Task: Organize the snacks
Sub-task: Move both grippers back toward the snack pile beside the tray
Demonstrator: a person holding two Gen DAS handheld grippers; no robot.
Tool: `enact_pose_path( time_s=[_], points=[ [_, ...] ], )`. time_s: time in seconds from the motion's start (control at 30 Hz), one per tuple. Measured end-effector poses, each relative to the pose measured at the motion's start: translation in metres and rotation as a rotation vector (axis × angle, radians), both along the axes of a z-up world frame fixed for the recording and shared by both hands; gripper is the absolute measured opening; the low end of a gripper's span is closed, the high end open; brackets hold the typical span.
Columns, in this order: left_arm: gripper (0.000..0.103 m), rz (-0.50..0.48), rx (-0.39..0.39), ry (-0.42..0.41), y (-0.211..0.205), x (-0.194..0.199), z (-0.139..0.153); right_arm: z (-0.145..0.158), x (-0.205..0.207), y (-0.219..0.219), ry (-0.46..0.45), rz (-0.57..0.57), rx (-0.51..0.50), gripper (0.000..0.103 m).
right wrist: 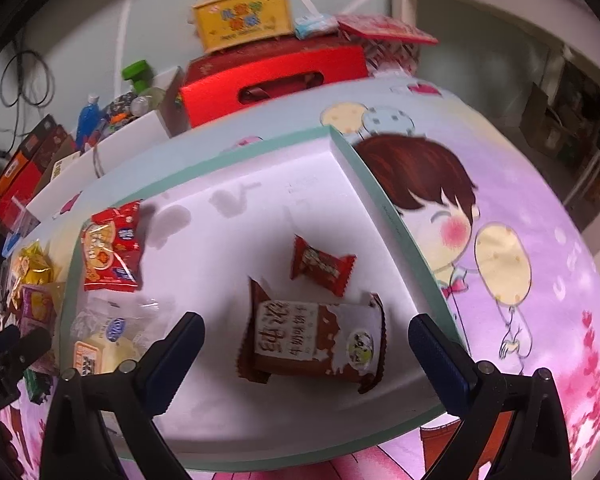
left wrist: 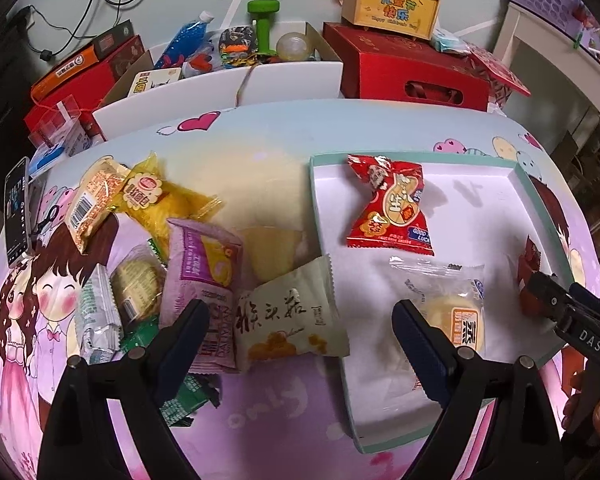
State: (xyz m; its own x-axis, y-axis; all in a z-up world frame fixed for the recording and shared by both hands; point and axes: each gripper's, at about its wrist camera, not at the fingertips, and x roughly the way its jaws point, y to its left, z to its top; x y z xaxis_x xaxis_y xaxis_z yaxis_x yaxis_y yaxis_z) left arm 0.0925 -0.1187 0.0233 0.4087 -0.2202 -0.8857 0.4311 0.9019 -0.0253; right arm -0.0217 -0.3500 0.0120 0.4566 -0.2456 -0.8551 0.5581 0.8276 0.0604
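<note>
Both tools stand released, nothing between their fingers. Left tool (left wrist: 300, 344) hovers with its open jaws over the near-left edge of the shallow white cardboard tray with mint-green rim (left wrist: 540, 200), which sits on the worktop covered with a pink cartoon cloth (left wrist: 284, 412). Right tool (right wrist: 306, 356) hangs open above the brown-and-white milk biscuit packet (right wrist: 312, 344) lying inside the tray near its front right corner. Also in the tray are a small red candy wrapper (right wrist: 322, 266), a red printed snack bag (left wrist: 392, 206) at its far left, and a clear plastic pastry packet (left wrist: 448, 312) at its near left. Left of the tray, a cream paper cake packet (left wrist: 292, 320) leans against its rim, beside a purple packet (left wrist: 204, 276) and a yellow bag (left wrist: 160, 200) in a loose pile. These packets look light, soft and crinkly, and probably slippery; I would pinch the cream one across its flat middle, gently, so the cake inside is not crushed.
</note>
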Motion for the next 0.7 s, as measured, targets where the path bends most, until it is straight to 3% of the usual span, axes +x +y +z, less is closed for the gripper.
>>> enact_pose_path(
  time_s=[0.17, 0.7],
  points=[
    [0.093, 0.045, -0.01, -0.007, 0.02, 0.008, 0.006, 0.013, 0.009, 0.021, -0.064, 0.065, 0.007, 0.103],
    [0.093, 0.354, 0.054, -0.037, 0.141, 0.027, 0.009, 0.013, 0.044, 0.108, -0.078, 0.289, 0.008, 0.103]
  ],
)
